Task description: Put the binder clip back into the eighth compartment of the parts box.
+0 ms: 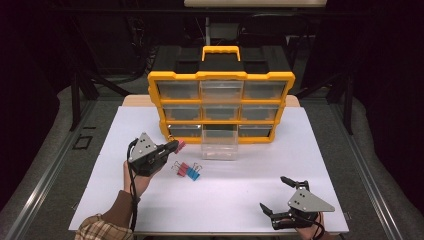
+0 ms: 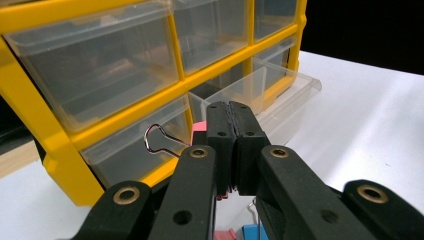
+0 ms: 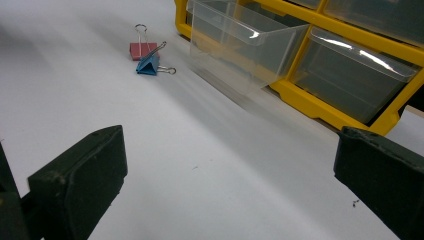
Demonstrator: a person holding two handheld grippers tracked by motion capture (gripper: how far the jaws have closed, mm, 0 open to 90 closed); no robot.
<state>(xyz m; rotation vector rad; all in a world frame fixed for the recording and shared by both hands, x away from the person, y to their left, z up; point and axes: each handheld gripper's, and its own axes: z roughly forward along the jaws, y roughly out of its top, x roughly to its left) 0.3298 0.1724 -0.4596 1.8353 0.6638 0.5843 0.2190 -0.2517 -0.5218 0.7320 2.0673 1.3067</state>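
Left tool (image 1: 175,145) clamps what looks like a pink binder clip (image 2: 199,126); right tool (image 1: 279,195) gapes apart.

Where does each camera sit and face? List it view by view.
High view: above the table, looking down at the yellow drawer cabinet; forearms, both grippers show.
Left gripper view: behind the left gripper, shut on a pink binder clip.
Right gripper view: behind the open right gripper.
All share the pulled-out clear plastic drawer.
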